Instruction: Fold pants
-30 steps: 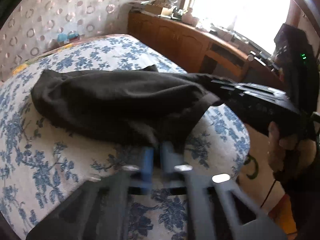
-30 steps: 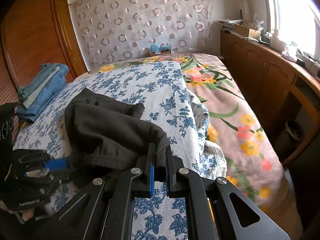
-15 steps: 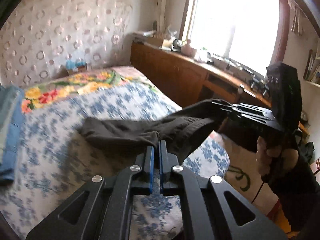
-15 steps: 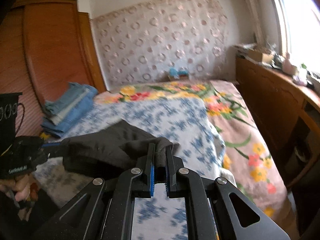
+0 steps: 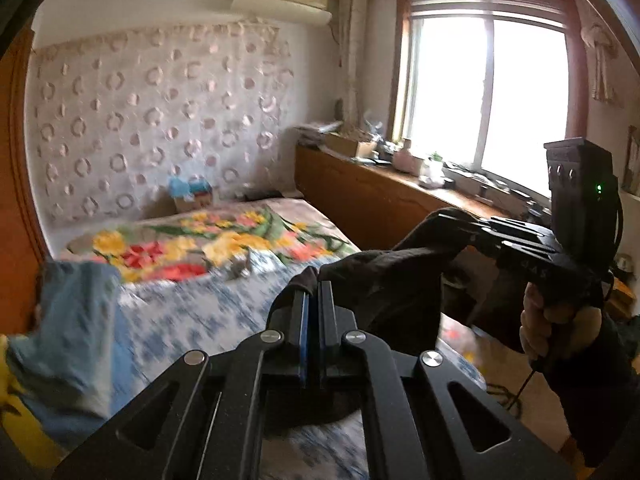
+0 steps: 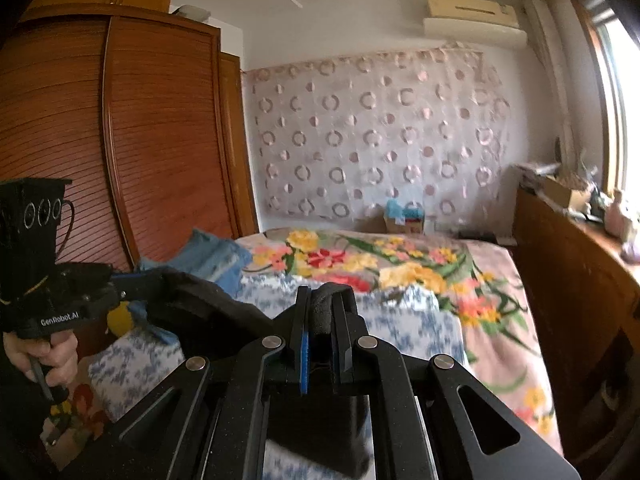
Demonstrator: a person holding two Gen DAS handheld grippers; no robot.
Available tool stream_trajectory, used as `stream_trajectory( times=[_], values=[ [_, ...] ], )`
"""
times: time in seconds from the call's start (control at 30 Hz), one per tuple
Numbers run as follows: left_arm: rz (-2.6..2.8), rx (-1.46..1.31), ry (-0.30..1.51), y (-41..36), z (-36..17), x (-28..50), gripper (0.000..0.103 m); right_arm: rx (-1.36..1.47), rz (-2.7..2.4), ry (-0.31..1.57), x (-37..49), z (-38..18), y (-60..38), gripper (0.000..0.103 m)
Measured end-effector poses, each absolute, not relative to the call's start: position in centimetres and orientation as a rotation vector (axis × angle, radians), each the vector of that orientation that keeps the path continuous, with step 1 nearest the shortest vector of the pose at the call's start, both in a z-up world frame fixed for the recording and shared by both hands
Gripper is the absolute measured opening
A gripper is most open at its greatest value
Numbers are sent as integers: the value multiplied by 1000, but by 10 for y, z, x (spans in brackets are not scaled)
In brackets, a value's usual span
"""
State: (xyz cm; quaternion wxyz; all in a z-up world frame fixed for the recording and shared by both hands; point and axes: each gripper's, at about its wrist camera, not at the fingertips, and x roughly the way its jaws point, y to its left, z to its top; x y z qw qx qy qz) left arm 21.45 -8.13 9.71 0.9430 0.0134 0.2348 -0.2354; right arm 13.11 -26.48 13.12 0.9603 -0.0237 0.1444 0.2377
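The dark pants (image 5: 384, 280) hang in the air above the bed, stretched between both grippers. My left gripper (image 5: 313, 292) is shut on one end of the pants. My right gripper (image 6: 322, 300) is shut on the other end (image 6: 324, 312), with a thick fold between its fingers. In the left wrist view the right gripper (image 5: 460, 224) shows at the right, held by a hand. In the right wrist view the left gripper (image 6: 132, 284) shows at the left, with the pants (image 6: 208, 304) sagging between the two. The lower part of the pants is hidden behind the gripper bodies.
The bed has a blue-flowered sheet (image 5: 192, 320) near me and a bright floral blanket (image 6: 400, 268) farther back. Folded blue jeans (image 5: 72, 320) lie at the bed's left side. A wooden wardrobe (image 6: 120, 140) stands left; a wooden cabinet (image 5: 380, 200) runs under the window.
Both grippers have risen and lifted the pants off the bed. The pants, which lay spread on the sheet, now hang stretched between them.
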Motion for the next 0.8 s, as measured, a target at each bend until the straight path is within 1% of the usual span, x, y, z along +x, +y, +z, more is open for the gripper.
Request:
stream_trajectory(
  times=[0.17,0.3,0.37,0.53,0.67,0.8],
  values=[
    [-417,31,457,-64,112,269,4,-62,501,299,188,136,-246,7],
    [-403,19,424,-53,125,289,4,-43,505,285,227,134,-242,7],
    [-399,26,423,-51,123,290,4,-28,513,283,233,129,-243,7],
    [-403,57,514,-50,79,284,4,-49,524,355,231,95,-238,7],
    [-427,41,638,-49,23,265,4,-74,527,463,224,53,-235,7],
    [-448,10,715,-52,-10,239,4,-73,548,568,207,13,-236,7]
  ],
)
